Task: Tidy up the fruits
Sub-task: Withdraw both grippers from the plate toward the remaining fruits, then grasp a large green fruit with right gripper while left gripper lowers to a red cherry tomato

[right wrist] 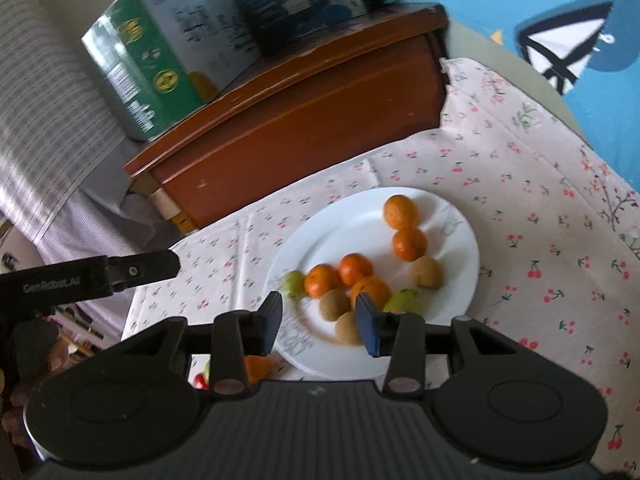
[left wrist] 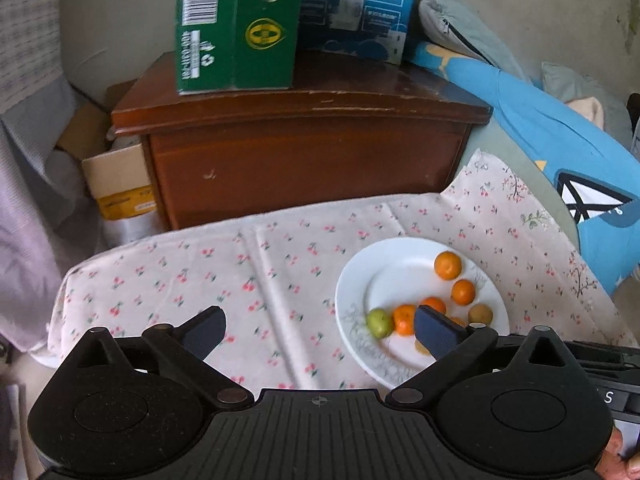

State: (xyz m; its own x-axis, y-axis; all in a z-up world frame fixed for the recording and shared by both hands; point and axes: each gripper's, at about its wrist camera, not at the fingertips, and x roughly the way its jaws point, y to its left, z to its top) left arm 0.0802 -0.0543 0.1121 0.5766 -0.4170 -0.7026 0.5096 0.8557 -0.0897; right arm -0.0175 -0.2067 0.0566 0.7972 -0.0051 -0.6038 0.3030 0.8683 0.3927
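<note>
A white plate (right wrist: pixel 460 264) lies on a cherry-print cloth and holds several oranges (right wrist: pixel 401 211), brown kiwis (right wrist: pixel 428 272) and green fruits (right wrist: pixel 404 300). It also shows in the left wrist view (left wrist: pixel 360 280) with oranges (left wrist: pixel 448 265) and a green fruit (left wrist: pixel 379 322). My right gripper (right wrist: pixel 318 322) is open and empty, just above the plate's near rim, with a kiwi (right wrist: pixel 335 304) between its fingers' line. My left gripper (left wrist: pixel 320 334) is wide open and empty, left of the plate; its right finger (left wrist: pixel 434 336) overlaps the plate. An orange piece (right wrist: pixel 256 368) lies under the right gripper.
A brown wooden cabinet (left wrist: pixel 304 152) stands behind the cloth, with a green box (left wrist: pixel 236 28) and a blue box (left wrist: pixel 360 8) on top. Blue bedding (left wrist: pixel 560 152) lies to the right. A cardboard box (left wrist: pixel 116 180) sits left of the cabinet. The left gripper's body shows in the right wrist view (right wrist: pixel 92 276).
</note>
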